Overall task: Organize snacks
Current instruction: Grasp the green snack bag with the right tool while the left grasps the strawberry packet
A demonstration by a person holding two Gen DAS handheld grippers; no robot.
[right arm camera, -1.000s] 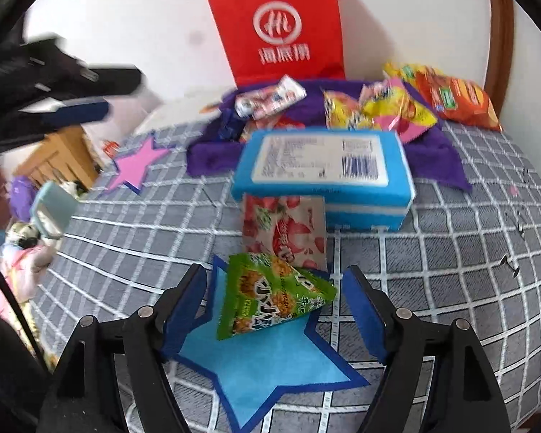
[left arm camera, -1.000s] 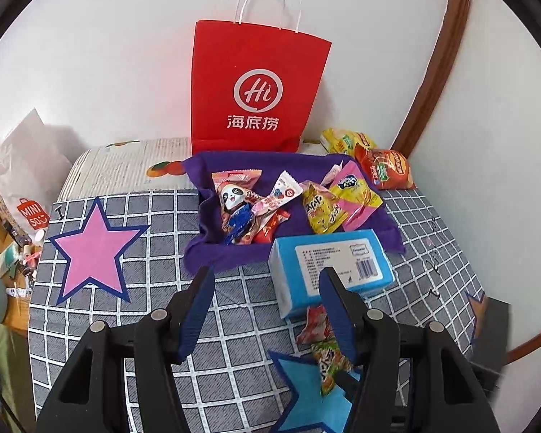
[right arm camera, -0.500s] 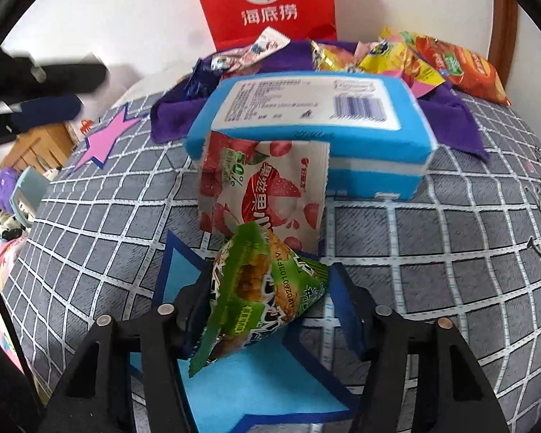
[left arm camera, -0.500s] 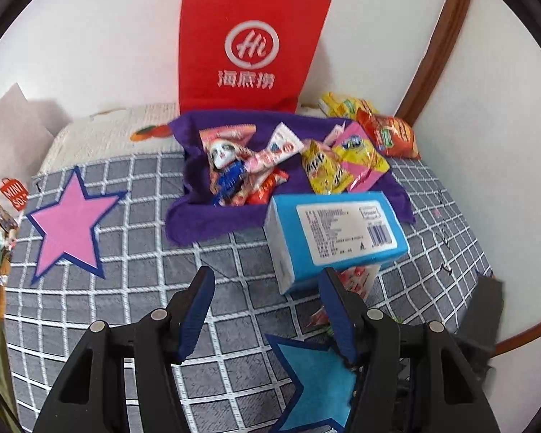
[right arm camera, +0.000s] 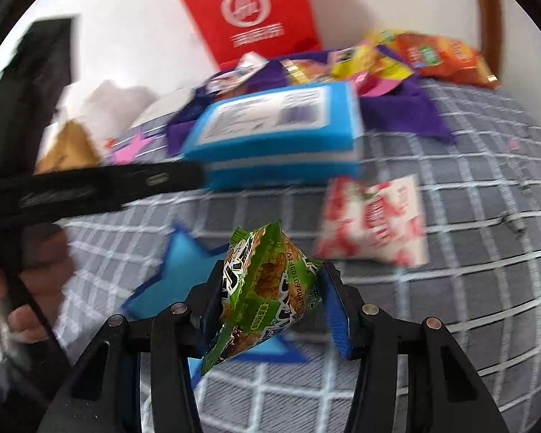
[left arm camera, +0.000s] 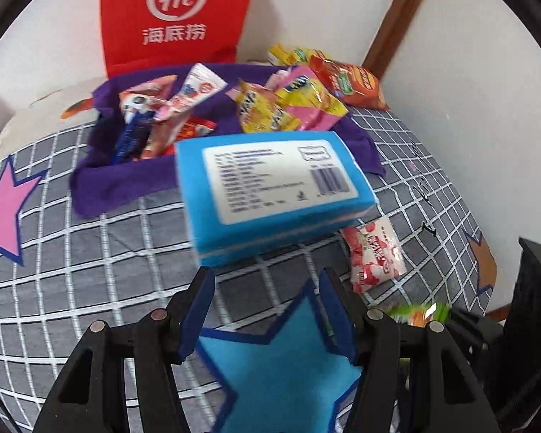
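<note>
Snack sorting on a grid-patterned bedspread (left arm camera: 90, 252).
Red paper bag (left arm camera: 176, 14) against the wall at the far edge; purple cloth (left arm camera: 101, 184) heaped with snacks before it; blue tissue pack (left arm camera: 274, 195) mid-spread; strawberry packet (right arm camera: 375, 220) just beside. Right gripper (right arm camera: 270, 299) clamped on green snack packet (right arm camera: 263, 296), lifted above the blue star (left arm camera: 277, 368). Left gripper (left arm camera: 267, 310) half open, empty.

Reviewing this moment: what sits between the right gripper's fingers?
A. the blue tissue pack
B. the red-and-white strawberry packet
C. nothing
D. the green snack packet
D: in the right wrist view the right gripper has its blue pads pressed on the green snack packet, lifted above the blue star.
</note>
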